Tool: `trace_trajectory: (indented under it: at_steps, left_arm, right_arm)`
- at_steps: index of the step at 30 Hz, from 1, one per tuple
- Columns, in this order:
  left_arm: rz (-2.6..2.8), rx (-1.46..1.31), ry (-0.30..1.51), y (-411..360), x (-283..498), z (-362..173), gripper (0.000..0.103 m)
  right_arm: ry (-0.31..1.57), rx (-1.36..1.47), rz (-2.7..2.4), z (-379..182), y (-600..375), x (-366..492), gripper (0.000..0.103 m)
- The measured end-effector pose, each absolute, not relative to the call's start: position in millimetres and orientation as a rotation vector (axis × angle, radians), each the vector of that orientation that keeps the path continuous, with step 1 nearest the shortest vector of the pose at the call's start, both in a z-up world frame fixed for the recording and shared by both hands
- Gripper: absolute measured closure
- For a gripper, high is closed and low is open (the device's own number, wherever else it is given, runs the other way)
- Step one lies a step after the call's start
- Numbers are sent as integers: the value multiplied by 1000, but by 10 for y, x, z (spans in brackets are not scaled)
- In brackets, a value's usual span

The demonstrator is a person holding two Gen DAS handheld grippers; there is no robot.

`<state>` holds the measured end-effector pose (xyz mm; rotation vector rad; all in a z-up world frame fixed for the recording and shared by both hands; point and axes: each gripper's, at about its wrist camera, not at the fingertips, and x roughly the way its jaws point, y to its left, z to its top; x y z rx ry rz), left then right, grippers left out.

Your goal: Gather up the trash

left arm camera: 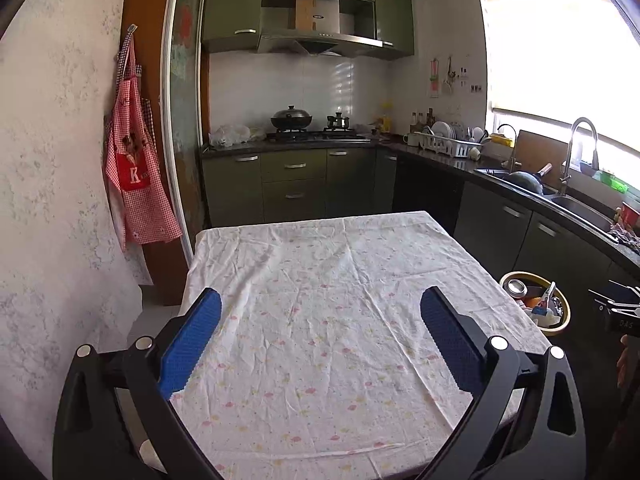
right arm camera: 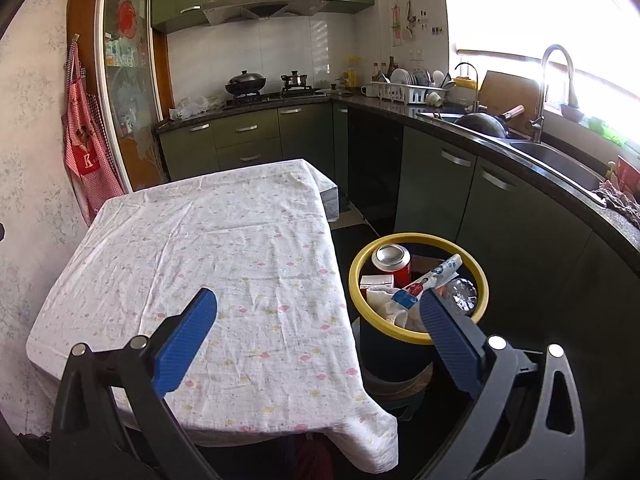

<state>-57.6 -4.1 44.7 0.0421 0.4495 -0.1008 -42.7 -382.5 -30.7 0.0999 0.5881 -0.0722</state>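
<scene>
Left tongs (left arm camera: 320, 312): spread wide over the cloth-covered desk (left arm camera: 304, 320), blue pads (left arm camera: 192, 344) well apart, nothing between them and nothing touched.
Right tongs (right arm camera: 318, 312): jaws as wide as they go, empty; the left pad hangs above the desk's cloth, the right pad (right arm camera: 448, 340) hangs over the near rim of the trash bin (right arm camera: 362, 300), and I cannot tell whether it touches the rim.
Trash bin: dark body with a yellow rim, on the floor just off the desk's right edge, at about 3 o'clock from the desk's middle.
Trash: already inside the bin; a red can (right arm camera: 392, 264) stands at 11 o'clock, a small carton (right arm camera: 376, 281) at 9 o'clock, a crumpled white paper (right arm camera: 386, 304) at 7 o'clock, a printed wrapper (right arm camera: 430, 280) slants across the centre, and a clear plastic bottle (right arm camera: 460, 294) lies at 4 o'clock.
Desk: wrinkled white cloth with small pink and yellow marks.
Behind: green kitchen cabinets (left arm camera: 294, 184) at 12 o'clock.
</scene>
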Motion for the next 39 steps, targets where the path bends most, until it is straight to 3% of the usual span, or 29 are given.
trace_trajectory:
  at_steps: [39]
  left_arm:
    - [-86,41,464,-42,-565,452,5]
  right_arm:
    - [570,113,-70,-253,-3860,-447,6]
